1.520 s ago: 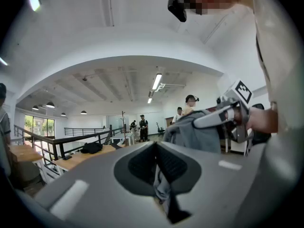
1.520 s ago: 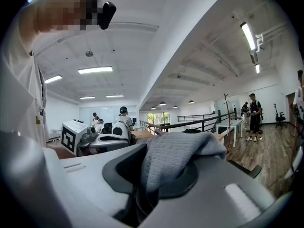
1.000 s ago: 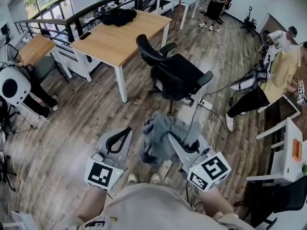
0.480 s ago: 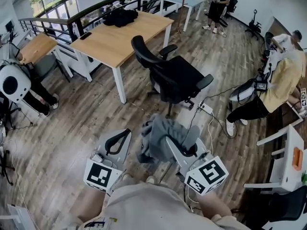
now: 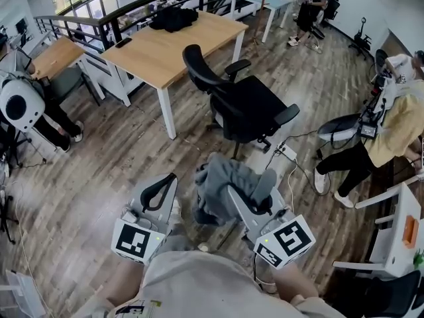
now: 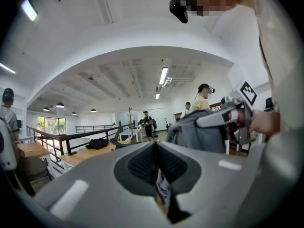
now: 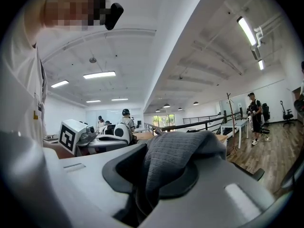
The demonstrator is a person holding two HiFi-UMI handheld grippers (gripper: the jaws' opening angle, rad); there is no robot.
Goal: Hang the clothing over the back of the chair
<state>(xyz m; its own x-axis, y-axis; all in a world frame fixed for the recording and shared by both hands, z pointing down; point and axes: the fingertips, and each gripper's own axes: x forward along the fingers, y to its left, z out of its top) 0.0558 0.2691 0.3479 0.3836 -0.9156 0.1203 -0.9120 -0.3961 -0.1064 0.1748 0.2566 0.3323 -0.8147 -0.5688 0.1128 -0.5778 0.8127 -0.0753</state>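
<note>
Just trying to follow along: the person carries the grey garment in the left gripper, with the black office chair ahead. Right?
Not quite. The grey garment is clamped in the right gripper, not the left gripper; the right gripper view shows it between the jaws. The black office chair is ahead.

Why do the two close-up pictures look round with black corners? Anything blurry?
Left gripper view: wide-angle lens bows the ceiling into an arch, corners go black, near jaws look soft. Right gripper view: same bowing; the grey clothing looks crisp. Head view: floor evenly lit.
</note>
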